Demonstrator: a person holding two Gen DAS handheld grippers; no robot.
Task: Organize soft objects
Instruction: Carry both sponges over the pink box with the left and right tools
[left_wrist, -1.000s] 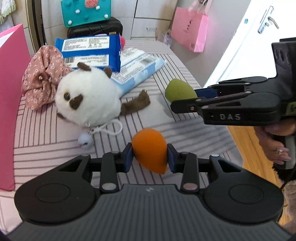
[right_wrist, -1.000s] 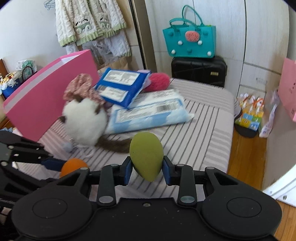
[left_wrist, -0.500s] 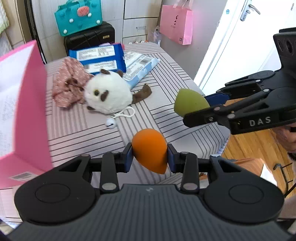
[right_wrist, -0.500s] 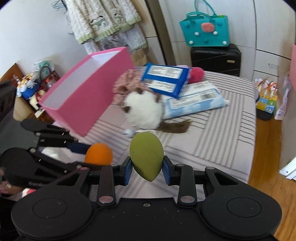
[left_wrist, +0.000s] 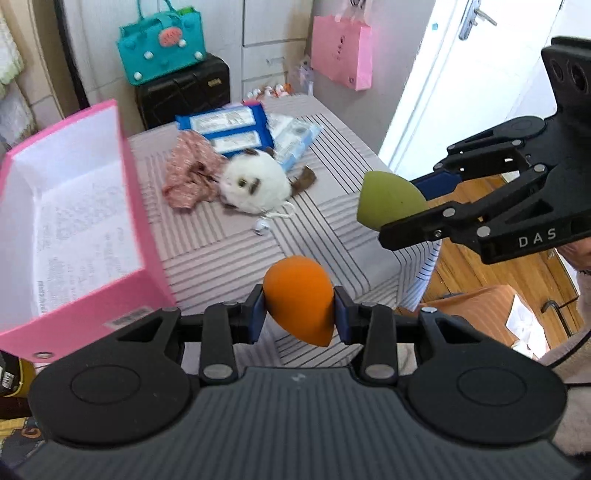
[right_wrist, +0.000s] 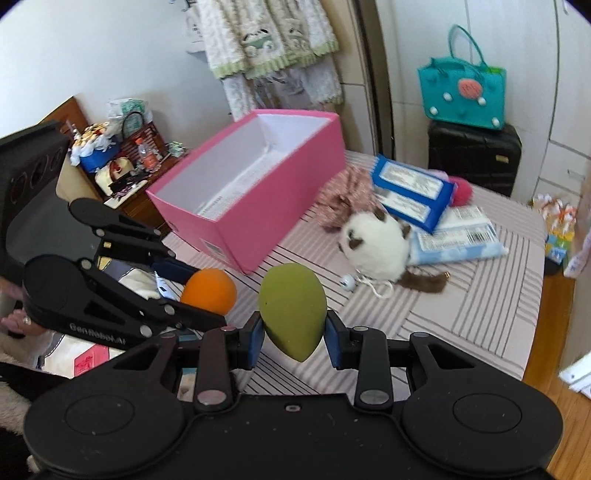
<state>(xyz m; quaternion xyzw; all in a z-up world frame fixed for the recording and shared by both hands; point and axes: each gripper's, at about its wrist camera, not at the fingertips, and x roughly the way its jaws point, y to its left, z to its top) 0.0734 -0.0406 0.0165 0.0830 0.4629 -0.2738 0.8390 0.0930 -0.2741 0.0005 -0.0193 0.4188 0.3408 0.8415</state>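
Note:
My left gripper (left_wrist: 298, 314) is shut on an orange egg-shaped sponge (left_wrist: 299, 297), held in the air over the near edge of the striped table (left_wrist: 229, 254). My right gripper (right_wrist: 293, 334) is shut on a green egg-shaped sponge (right_wrist: 291, 308), also lifted above the table. In the left wrist view the green sponge (left_wrist: 386, 201) and right gripper (left_wrist: 424, 203) hang at the right; in the right wrist view the orange sponge (right_wrist: 208, 291) and left gripper (right_wrist: 192, 291) hang at the left. An open pink box (left_wrist: 125, 236) (right_wrist: 280, 192) stands on the table's left side.
On the table lie a white plush toy (right_wrist: 376, 245), a floral pink cloth (left_wrist: 188, 175), blue wipe packs (right_wrist: 413, 192), a pale blue pack (right_wrist: 454, 240) and a red fluffy ball (right_wrist: 461, 190). Behind it stand a black suitcase (left_wrist: 184, 88) with a teal bag (left_wrist: 162, 46).
Both grippers have risen and drawn back from the table with their sponges still held. The pink box's open inside has come into view and the plush toy looks farther away.

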